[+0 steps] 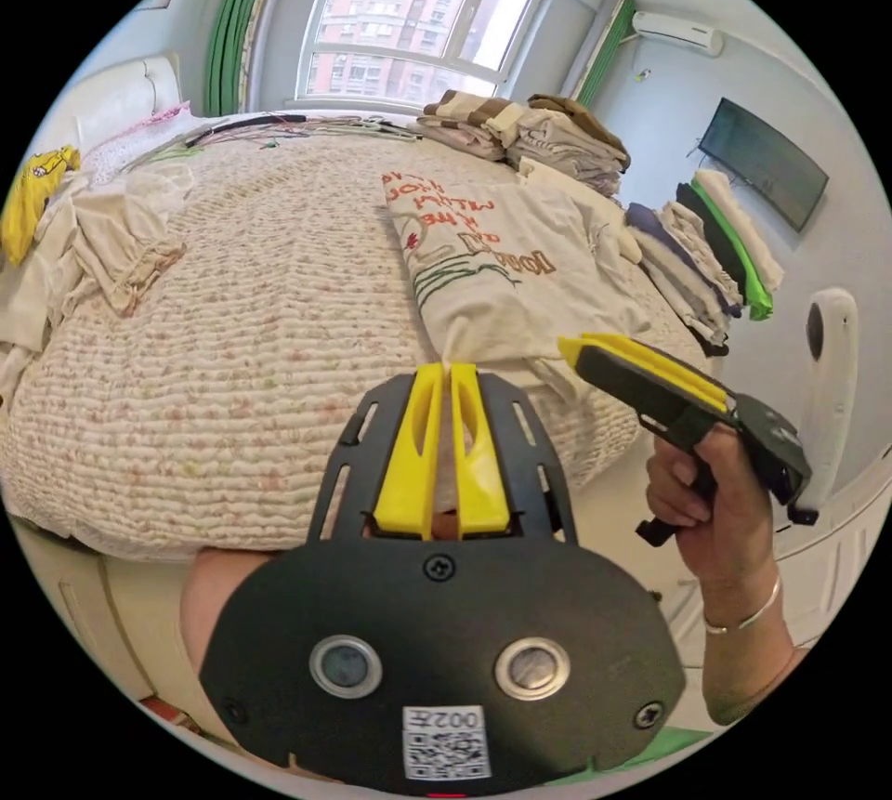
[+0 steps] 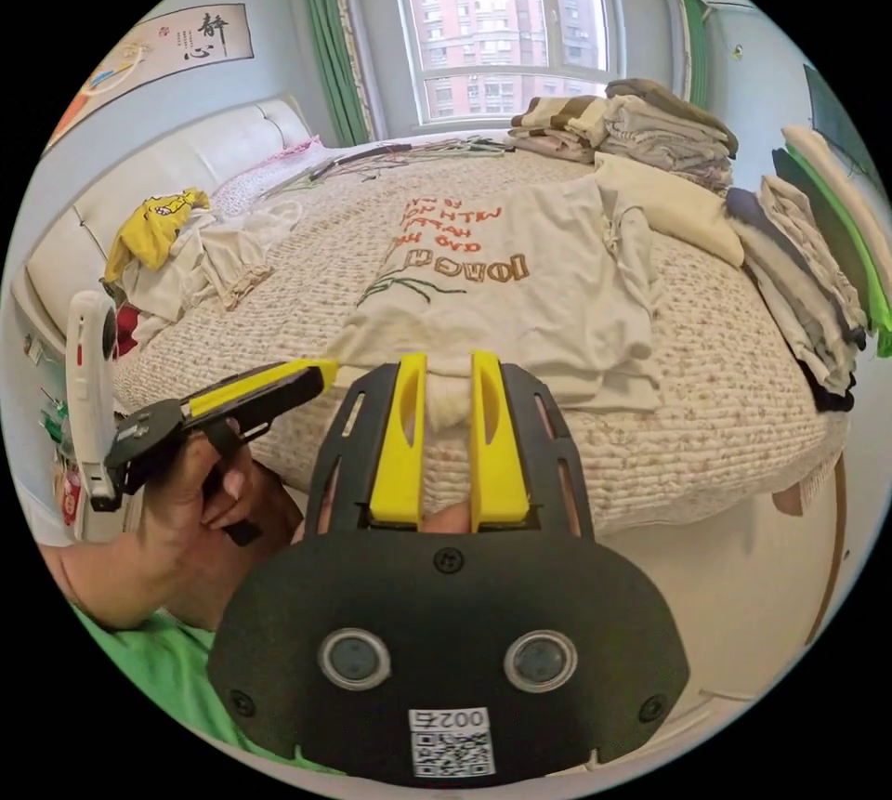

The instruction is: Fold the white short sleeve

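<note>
The white short-sleeve shirt [image 1: 520,280] [image 2: 539,298], with red and green lettering, lies spread on the knitted bedspread [image 1: 232,354] [image 2: 734,438], its hem at the bed's near edge. In the left gripper view, my left gripper [image 1: 447,368] is shut on one corner of the hem. My right gripper [image 1: 569,347], held in a hand, meets the hem further along. In the right gripper view, my right gripper [image 2: 448,360] has a bunch of the hem between its jaws. My left gripper [image 2: 325,368] pinches the hem's corner beside it.
Stacks of folded clothes [image 1: 557,131] [image 2: 650,122] stand at the bed's far end and along one side [image 1: 697,261] [image 2: 808,280]. Loose pale garments [image 1: 111,242] [image 2: 204,261] and a yellow one [image 1: 32,187] [image 2: 153,224] lie by the headboard. Pale floor [image 2: 743,596] runs below the bed.
</note>
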### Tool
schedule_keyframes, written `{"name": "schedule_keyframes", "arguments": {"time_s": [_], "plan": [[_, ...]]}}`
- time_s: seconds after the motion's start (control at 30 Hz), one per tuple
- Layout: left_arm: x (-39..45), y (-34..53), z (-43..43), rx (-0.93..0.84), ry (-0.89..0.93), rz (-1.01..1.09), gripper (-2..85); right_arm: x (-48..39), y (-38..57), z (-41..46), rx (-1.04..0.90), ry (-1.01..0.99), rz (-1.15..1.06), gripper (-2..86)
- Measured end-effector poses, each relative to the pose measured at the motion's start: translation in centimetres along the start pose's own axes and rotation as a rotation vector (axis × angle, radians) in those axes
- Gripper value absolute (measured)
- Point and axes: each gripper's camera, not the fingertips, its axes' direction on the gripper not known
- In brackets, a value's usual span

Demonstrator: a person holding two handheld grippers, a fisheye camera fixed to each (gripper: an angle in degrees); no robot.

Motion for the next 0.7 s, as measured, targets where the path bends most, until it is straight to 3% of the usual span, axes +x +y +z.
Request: {"name": "schedule_keyframes", "arguments": {"time_s": [0.1, 0.2, 0.37, 0.47, 0.5, 0.57, 0.7], "plan": [[-3.0, 1.3, -2.7, 0.033, -0.043, -0.062, -1.0, -0.4, 1.0, -1.7, 0.061, 0.009, -0.017, 7.8], [-6.1, 3.1, -4.9, 0.019, 0.026, -0.120, -1.0, -1.3, 0.6, -2.4, 0.092, 0.046, -0.049, 7.6], [-6.8, 6.2, -8.0, 0.033, -0.004, -0.099, -1.0, -1.9, -2.7, -1.8, 0.114, 0.135, -0.083, 7.2], [-6.3, 7.3, -8.5, 0.033, -0.058, -0.060, -1.0, 1.2, -4.1, 1.6, -0.088, 0.300, 0.009, 6.5], [-6.4, 7.5, -8.3, 0.026, -0.051, -0.058, -1.0, 3.1, -3.8, 2.5, -0.152, 0.299, 0.049, 6.2], [-6.5, 7.7, -8.0, 0.008, -0.040, -0.063, -1.0, 5.9, -2.8, 1.4, -0.097, 0.138, 0.147, 5.3], [-6.7, 8.0, -7.1, -0.026, -0.042, -0.066, -1.0, 8.3, -1.3, -1.5, -0.015, 0.116, 0.291, 0.2]]}}
